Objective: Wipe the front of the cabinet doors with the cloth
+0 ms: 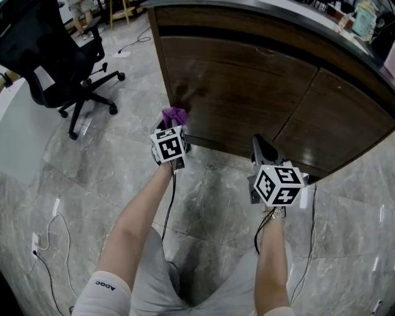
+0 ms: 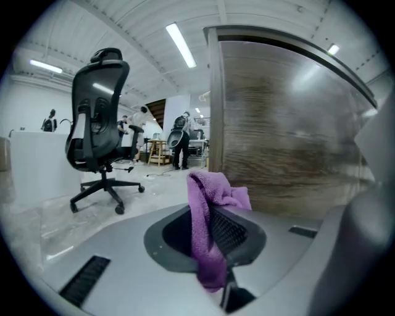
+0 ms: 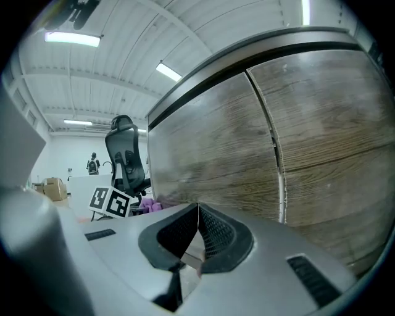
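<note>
The floor (image 1: 92, 166) is grey, veined stone tile, glossy, with thin cables (image 1: 49, 247) trailing over it at the near left. A black office chair (image 1: 55, 62) on castors stands at the far left beside a white desk (image 1: 15, 117). In the left gripper view the room runs back under a white ribbed ceiling with strip lights (image 2: 181, 44), and a few people (image 2: 180, 139) stand far off by a workbench.

The cabinet (image 1: 241, 99) is dark brown wood grain under a grey countertop (image 1: 296, 18). Its two doors are both shut, so whatever is inside is hidden. The seam between the doors (image 3: 274, 142) runs as a pale line through the right gripper view. On the far right end of the countertop stands a pale teal container (image 1: 365, 18), too blurred to tell its contents.

The purple cloth (image 1: 174, 115) is low on the left door, near the cabinet's left corner. The left claw (image 1: 176, 126) is clenched on the cloth, with a fold sticking up past the jaws and the rest hanging down between them. Whether the fabric touches the wood cannot be told, though it sits just beside the door face.

The right claw (image 1: 259, 145) hangs to the right, low before the door seam, jaws pressed together with nothing between them. It is apart from the cloth.
</note>
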The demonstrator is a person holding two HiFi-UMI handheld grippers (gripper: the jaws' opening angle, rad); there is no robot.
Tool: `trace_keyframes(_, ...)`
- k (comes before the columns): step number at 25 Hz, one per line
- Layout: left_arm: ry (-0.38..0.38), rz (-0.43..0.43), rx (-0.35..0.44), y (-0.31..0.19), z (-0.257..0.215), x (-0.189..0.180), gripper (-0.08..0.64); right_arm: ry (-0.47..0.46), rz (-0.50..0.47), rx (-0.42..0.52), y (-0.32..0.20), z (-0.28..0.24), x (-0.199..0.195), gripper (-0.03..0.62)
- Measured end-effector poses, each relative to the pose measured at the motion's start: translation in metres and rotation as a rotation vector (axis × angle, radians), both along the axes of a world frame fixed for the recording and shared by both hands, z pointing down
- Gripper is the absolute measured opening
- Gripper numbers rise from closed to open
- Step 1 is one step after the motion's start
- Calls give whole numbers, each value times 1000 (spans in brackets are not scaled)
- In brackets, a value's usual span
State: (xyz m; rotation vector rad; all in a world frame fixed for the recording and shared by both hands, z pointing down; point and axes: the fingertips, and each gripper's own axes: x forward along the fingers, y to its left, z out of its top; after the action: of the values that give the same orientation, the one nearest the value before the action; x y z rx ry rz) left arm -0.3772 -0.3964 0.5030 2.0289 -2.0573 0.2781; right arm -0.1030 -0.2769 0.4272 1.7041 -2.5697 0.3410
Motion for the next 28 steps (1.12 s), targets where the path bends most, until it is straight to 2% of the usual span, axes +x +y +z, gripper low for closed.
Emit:
trace_keyframes(3, 10, -64, 10, 7, 0, -16, 55, -5, 7, 7, 4, -4, 6, 29)
trace_keyframes(6, -45, -38, 121, 14, -29, -11, 55, -17, 13, 14, 6, -7, 15, 29)
trace_keyframes(9, -31, -14, 220, 26, -59, 13, 55, -41, 30, 18, 5, -9, 26, 28)
trace_keyframes(11, -3, 50, 249, 38, -68, 47, 55, -56, 37, 24, 5, -11, 32, 29)
trace_keyframes(16, -15, 339, 311, 72, -77, 160, 55, -62, 41, 29, 11, -14, 39, 29)
trace_keyframes(19, 7, 463, 299, 87, -69, 216, 55, -45, 51, 24, 19, -14, 50, 29)
trace_keyframes(22, 19, 567, 254, 98, -45, 267, 55, -35, 75, 4, 28, -7, 70, 29)
trace_keyframes(26, 55, 615, 147, 102, -3, 315, 55, -46, 127, -17, 40, -3, 99, 29)
trace_keyframes(28, 68, 625, 122, 101, 10, 330, 55, -56, 146, -23, 44, -2, 108, 29)
